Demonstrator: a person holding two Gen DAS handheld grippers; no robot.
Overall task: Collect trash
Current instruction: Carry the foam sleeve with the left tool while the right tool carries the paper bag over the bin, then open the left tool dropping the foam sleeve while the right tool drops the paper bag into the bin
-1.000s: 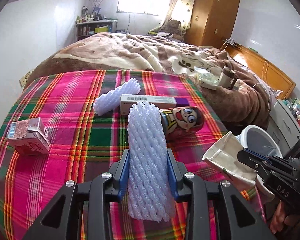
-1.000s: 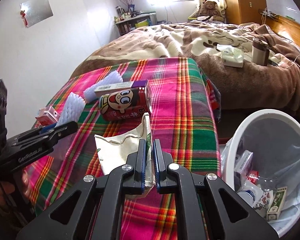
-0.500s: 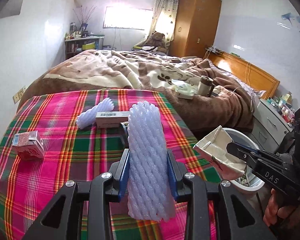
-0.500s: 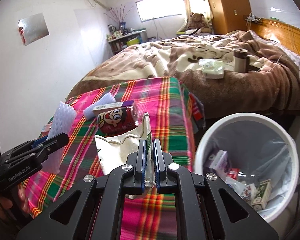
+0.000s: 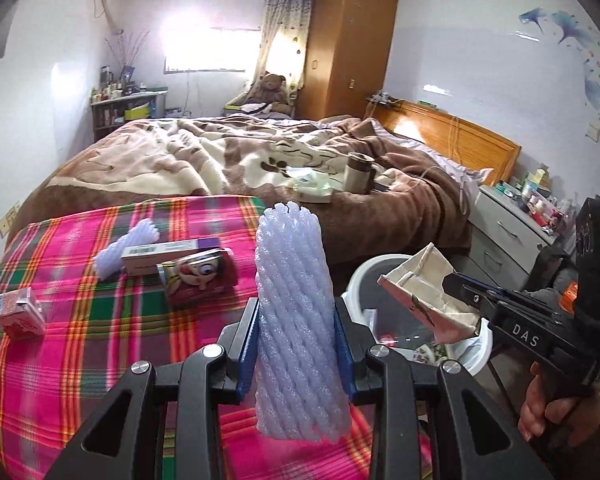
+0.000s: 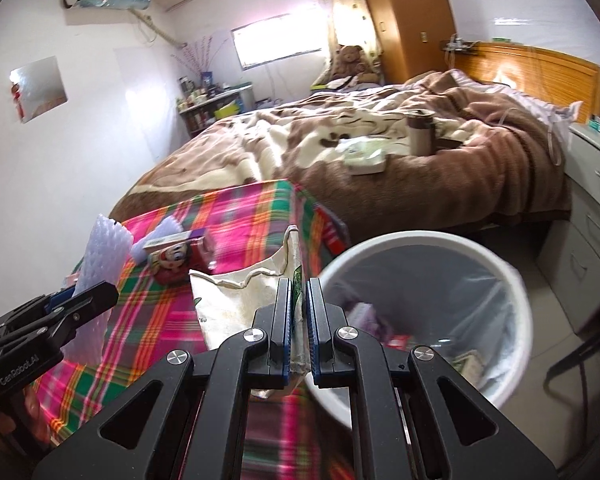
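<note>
We hold two pieces of trash at once. The left gripper point(image 5: 296, 344) has its fingers point(image 5: 249, 344) pinched on a white foam net sleeve point(image 5: 294, 320), standing upright between them above the plaid-covered table point(image 5: 80, 340). It looks feather-light, soft and springy, so a mid-body squeeze suits it; it should fall slowly once let go. The right gripper point(image 6: 298, 320) has its fingers closed tight on the thin edge of a crumpled paper bag point(image 6: 240, 300), which hangs over the rim of the white bin point(image 6: 512, 280). The bag seems light and floppy, best taken by a folded edge. A cartoon-printed can point(image 5: 198, 280), a flat box point(image 5: 168, 254), another foam sleeve point(image 5: 126, 248) and a small pink carton point(image 5: 18, 312) lie on the table.
</note>
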